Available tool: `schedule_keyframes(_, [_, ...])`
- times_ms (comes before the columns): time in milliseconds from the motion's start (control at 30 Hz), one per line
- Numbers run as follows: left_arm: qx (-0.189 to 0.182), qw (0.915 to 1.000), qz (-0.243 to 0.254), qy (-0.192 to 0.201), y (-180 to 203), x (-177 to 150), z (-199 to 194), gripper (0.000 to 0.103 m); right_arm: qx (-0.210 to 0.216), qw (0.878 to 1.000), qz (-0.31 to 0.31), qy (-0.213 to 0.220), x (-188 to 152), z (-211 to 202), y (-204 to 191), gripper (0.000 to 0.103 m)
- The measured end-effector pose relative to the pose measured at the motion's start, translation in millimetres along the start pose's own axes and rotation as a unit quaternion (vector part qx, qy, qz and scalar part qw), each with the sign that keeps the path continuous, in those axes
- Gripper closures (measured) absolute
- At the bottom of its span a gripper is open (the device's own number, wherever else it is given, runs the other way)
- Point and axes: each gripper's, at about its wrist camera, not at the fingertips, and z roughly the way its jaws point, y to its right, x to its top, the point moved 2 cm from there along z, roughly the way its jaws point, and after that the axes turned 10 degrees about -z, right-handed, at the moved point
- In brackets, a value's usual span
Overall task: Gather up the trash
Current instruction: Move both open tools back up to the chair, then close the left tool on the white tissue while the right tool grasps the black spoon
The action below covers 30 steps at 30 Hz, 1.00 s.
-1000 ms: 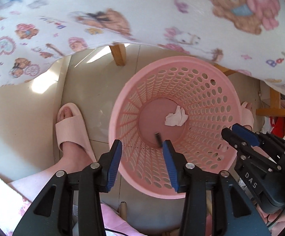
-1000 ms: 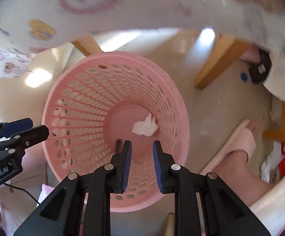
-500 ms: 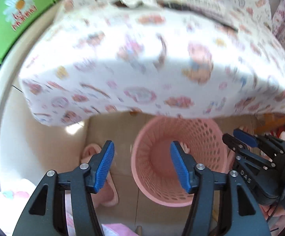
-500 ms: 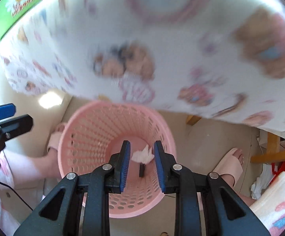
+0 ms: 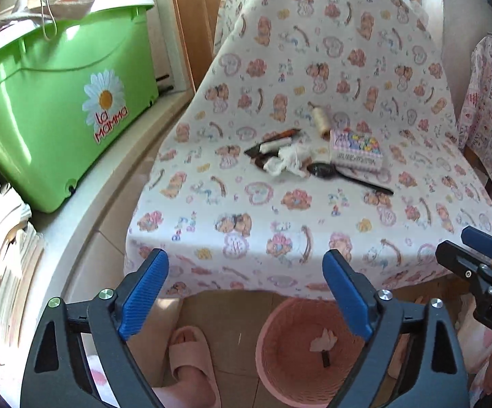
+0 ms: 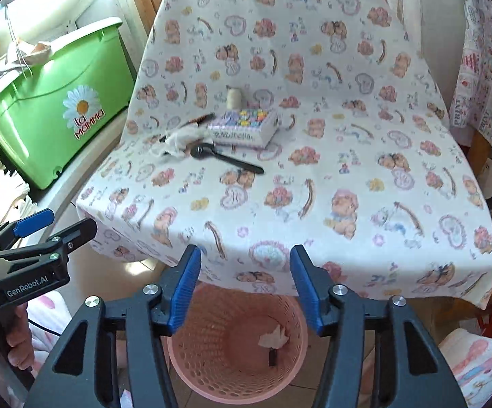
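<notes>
Left gripper [image 5: 246, 292]: jaws wide apart, just been opening, nothing between the pads. Right gripper [image 6: 245, 292]: jaws apart but narrower, also just been opening, nothing gripped.

Directly below both sits the pink basket [image 5: 273, 336] on the floor — inside it a crumpled white tissue [image 5: 324, 343] and a small dark piece [image 5: 324, 360] just beside it. In the right wrist view the same pair shows between and below the fingertips: tissue [image 6: 274, 336], dark piece [image 6: 273, 357].

Ahead of and above the grippers: a chair draped in a bear-print cloth [image 5: 280, 210], its front edge overhanging the basket. Further out on the seat is the remaining clutter, bunched together:
- crumpled white paper [image 5: 288, 163]
- black plastic spoon [image 5: 344, 176], bowl next to the paper
- small printed box [image 5: 356, 149], just beyond the spoon
- spool of pale thread [image 5: 320, 119], behind the box
- dark wrapper bits [image 5: 273, 142] beyond the paper — can't tell exactly what they are

Left of the left gripper: green bin [image 5: 48, 102] with a daisy logo, on a ledge. Below it, a foot in a pink slipper [image 5: 191, 357] beside the basket.
</notes>
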Motion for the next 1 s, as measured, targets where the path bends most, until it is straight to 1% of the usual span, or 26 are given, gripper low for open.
schedule_keyframes(33, [0.000, 0.9999, 0.007, 0.014, 4, 6, -5, 0.002, -0.013, 1.000, -0.015, 0.014, 8, -8, -1, 0.026])
schedule_keyframes(100, [0.011, 0.9994, 0.018, 0.028, 7, 23, -9, 0.002, -0.049, 0.996, -0.050, 0.046, 27, -25, -6, 0.011])
schedule_keyframes(133, [0.010, 0.9990, 0.022, 0.038, 8, 33, -11, 0.002, -0.054, 0.995, -0.059, 0.059, 38, -32, -7, 0.011])
schedule_keyframes(167, [0.005, 0.9985, 0.025, 0.049, 9, 42, -16, 0.001, -0.048, 0.995, -0.061, 0.067, 49, -38, -4, 0.011])
schedule_keyframes(200, [0.001, 0.9979, 0.027, 0.060, 11, 50, -19, 0.001, -0.040, 0.995, -0.058, 0.075, 59, -42, 1, 0.011])
schedule_keyframes(267, [-0.003, 0.9964, 0.031, 0.079, 15, 66, -23, 0.001, -0.043, 0.993, -0.052, 0.097, 80, -50, 15, 0.011])
schedule_keyframes(300, [-0.003, 0.9960, 0.036, 0.082, 16, 73, -22, 0.001, -0.052, 0.991, -0.053, 0.109, 89, -52, 20, 0.010])
schedule_keyframes(400, [0.004, 0.9956, 0.049, 0.080, 21, 83, -10, 0.001, -0.085, 0.985, -0.053, 0.140, 108, -53, 38, 0.000])
schedule_keyframes(467, [0.009, 0.9958, 0.053, 0.075, 23, 85, 2, 0.001, -0.096, 0.983, -0.049, 0.151, 116, -47, 48, 0.000])
schedule_keyframes(533, [0.014, 0.9966, 0.048, 0.066, 21, 85, 17, 0.001, -0.106, 0.982, -0.046, 0.147, 118, -36, 57, 0.000])
schedule_keyframes(600, [0.014, 0.9980, 0.031, 0.052, 16, 83, 33, 0.001, -0.117, 0.982, -0.046, 0.138, 113, -22, 63, 0.000])
schedule_keyframes(667, [0.015, 0.9996, 0.005, 0.022, 10, 79, 50, 0.001, -0.124, 0.984, -0.040, 0.118, 107, -6, 67, 0.000])
schedule_keyframes(733, [-0.012, 0.9995, -0.026, -0.015, 5, 76, 65, 0.001, -0.115, 0.988, -0.035, 0.092, 108, 9, 67, 0.000])
schedule_keyframes(767, [-0.021, 0.9987, -0.038, -0.028, 2, 76, 71, 0.001, -0.114, 0.989, -0.036, 0.088, 108, 14, 67, 0.000])
schedule_keyframes(800, [-0.023, 0.9978, -0.046, -0.041, 1, 75, 77, 0.001, -0.116, 0.989, -0.035, 0.089, 108, 17, 67, 0.000])
schedule_keyframes(867, [-0.030, 0.9968, -0.054, -0.050, 0, 74, 82, 0.001, -0.110, 0.990, -0.025, 0.084, 109, 26, 69, 0.000])
schedule_keyframes(900, [-0.026, 0.9969, -0.054, -0.050, 0, 74, 84, 0.001, -0.101, 0.992, -0.019, 0.078, 110, 30, 69, 0.003])
schedule_keyframes(933, [-0.023, 0.9972, -0.052, -0.050, 1, 76, 84, 0.001, -0.092, 0.993, -0.012, 0.071, 111, 34, 70, 0.010])
schedule_keyframes(1000, [-0.023, 0.9981, -0.036, -0.044, 4, 80, 82, 0.001, -0.068, 0.996, -0.002, 0.061, 113, 40, 71, 0.017])
